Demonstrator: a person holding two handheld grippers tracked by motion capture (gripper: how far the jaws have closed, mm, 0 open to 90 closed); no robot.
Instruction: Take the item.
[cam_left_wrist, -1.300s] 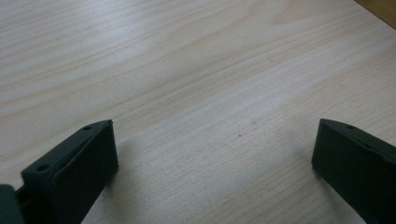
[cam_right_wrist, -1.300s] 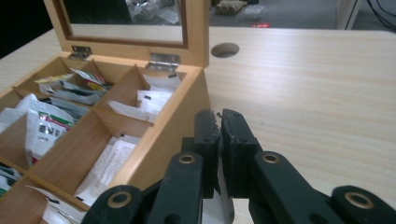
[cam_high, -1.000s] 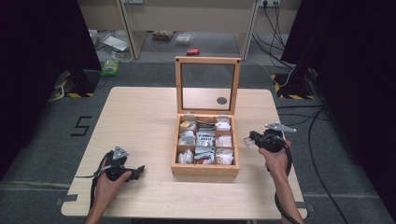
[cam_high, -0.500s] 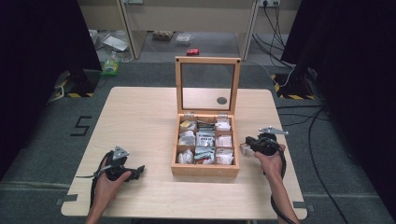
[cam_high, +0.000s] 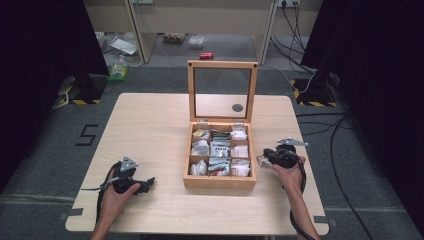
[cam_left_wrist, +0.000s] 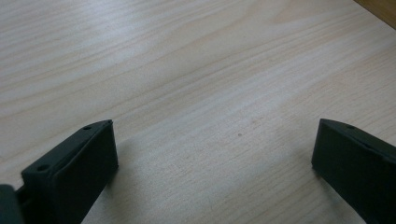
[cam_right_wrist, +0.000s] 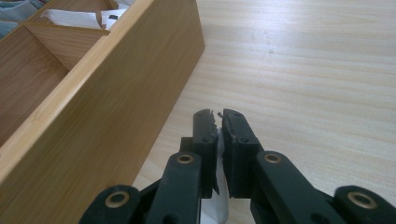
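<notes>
While the black right gripper (cam_right_wrist: 219, 122) sits on the pale wooden table (cam_high: 150, 125) just beside the right wall of the open light-wood compartment box (cam_high: 220, 181), its jaws are clamped together on a thin white sachet (cam_right_wrist: 215, 210). A sliver of that sachet shows between the pads and below them in the right gripper view, and in the high view a bit of white pokes out toward the box at the gripper's tip (cam_high: 262, 160). The box's glass-paned lid (cam_high: 222, 92) stands upright at the back, with a small dark round sticker on the pane. Its compartments hold white and grey-printed packets (cam_high: 219, 150); their printing is too small to read. Well apart, near the table's left front, the black left gripper (cam_left_wrist: 215, 154) rests with jaws wide apart over bare wood, nothing between them. On the grey floor left of the table a black mark shaped like a "5" (cam_high: 89, 135) is legible.
</notes>
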